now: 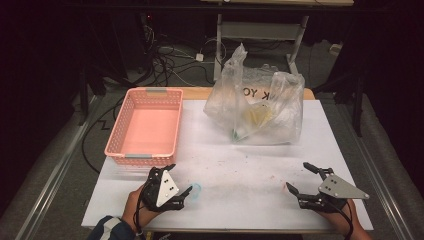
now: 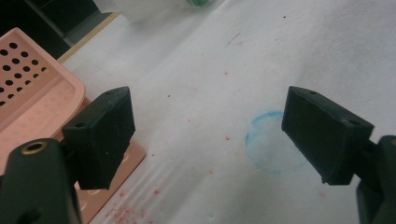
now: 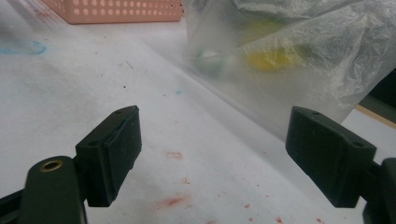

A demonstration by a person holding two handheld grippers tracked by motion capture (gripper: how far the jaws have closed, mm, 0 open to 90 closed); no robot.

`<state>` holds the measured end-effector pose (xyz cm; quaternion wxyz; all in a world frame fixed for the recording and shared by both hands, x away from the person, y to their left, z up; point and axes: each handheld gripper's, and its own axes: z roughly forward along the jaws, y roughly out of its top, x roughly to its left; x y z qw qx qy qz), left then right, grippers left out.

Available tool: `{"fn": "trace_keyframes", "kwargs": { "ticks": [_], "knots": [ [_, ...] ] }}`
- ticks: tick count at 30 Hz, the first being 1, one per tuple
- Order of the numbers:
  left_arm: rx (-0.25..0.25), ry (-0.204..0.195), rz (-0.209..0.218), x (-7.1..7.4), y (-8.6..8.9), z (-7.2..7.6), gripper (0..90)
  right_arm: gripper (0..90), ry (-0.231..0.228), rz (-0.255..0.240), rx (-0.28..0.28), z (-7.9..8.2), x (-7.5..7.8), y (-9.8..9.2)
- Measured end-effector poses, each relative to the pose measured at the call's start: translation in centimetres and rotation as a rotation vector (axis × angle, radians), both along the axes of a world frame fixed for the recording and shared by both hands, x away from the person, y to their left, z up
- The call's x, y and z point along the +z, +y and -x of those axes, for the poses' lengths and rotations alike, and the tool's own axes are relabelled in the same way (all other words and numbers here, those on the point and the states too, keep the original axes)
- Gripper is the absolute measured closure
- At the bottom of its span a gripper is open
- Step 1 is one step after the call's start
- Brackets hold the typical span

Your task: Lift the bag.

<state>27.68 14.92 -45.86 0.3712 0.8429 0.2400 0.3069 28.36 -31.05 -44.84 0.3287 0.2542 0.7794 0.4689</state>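
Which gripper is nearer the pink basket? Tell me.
Left. The left gripper sits just in front of the pink basket; the right gripper is far across the table.

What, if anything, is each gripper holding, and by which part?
Nothing is held. The left gripper and right gripper both rest open over the table, apart from the basket and bag.

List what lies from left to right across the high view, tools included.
Pink basket → left tool → blue ring mark → clear plastic bag → right tool.
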Motion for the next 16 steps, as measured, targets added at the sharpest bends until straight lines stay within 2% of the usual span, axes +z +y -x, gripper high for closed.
{"fn": "trace_keyframes", "kwargs": {
  "ticks": [16],
  "knots": [
    [-0.002,0.004,0.001,0.04,-0.16,-0.44,16.5,18.7,-0.002,0.01,0.007,-0.04,0.01,0.03]
  ]
}}
